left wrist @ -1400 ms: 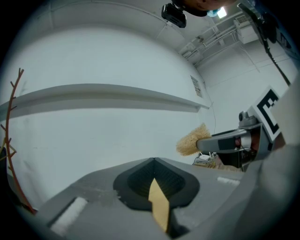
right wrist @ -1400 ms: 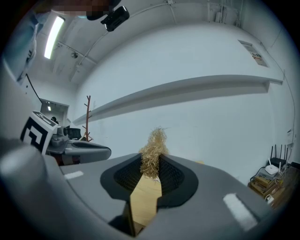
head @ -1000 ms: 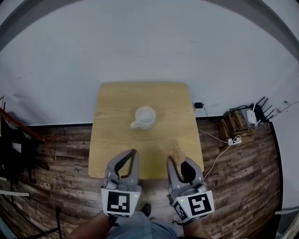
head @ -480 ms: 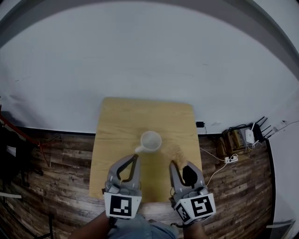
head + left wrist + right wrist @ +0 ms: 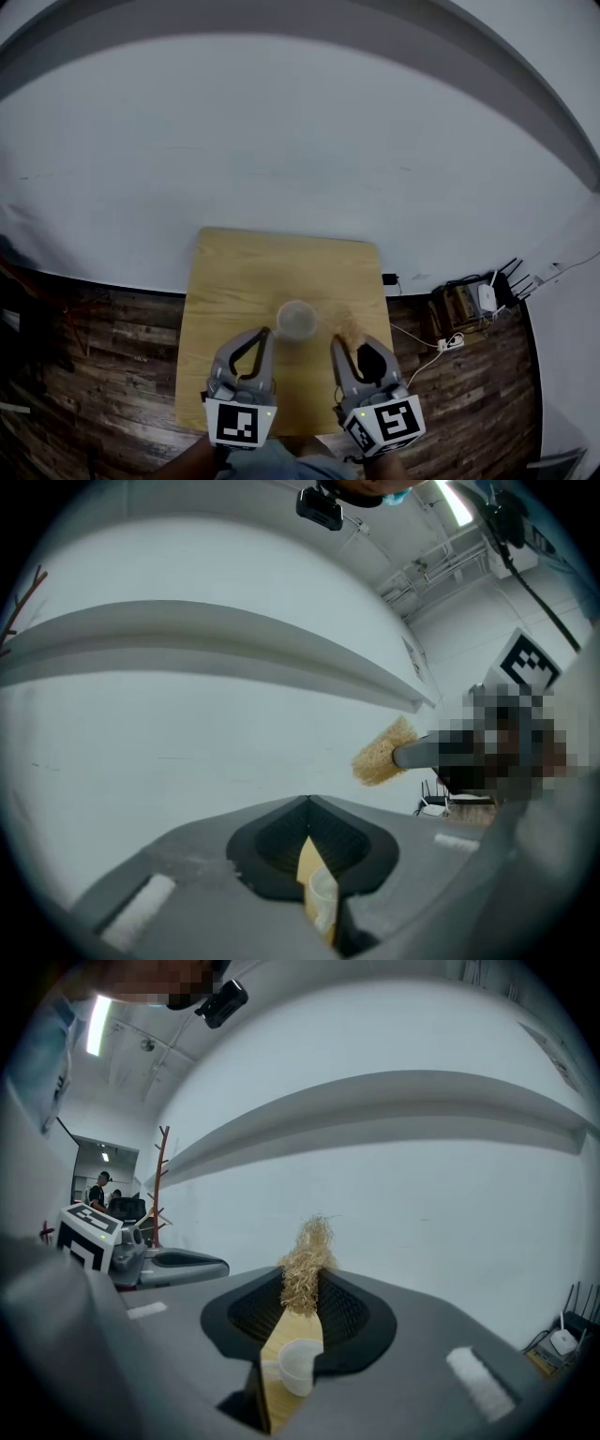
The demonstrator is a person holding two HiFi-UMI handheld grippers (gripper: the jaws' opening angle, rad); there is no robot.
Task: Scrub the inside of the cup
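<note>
The left gripper is hovering over the near left of the wooden surface, its fingers pressing together on nothing, with bare wood lying open toward the left and far edges. Near the surface's middle, between the two grippers' tips, the white cup is standing upright, mouth up. To its right, the right gripper is pinching a straw-coloured fibrous scrubber, which is sticking forward close to the right edge.

This is looking like a test lab. A router and power strip are lying on plank flooring by a blank wall.
</note>
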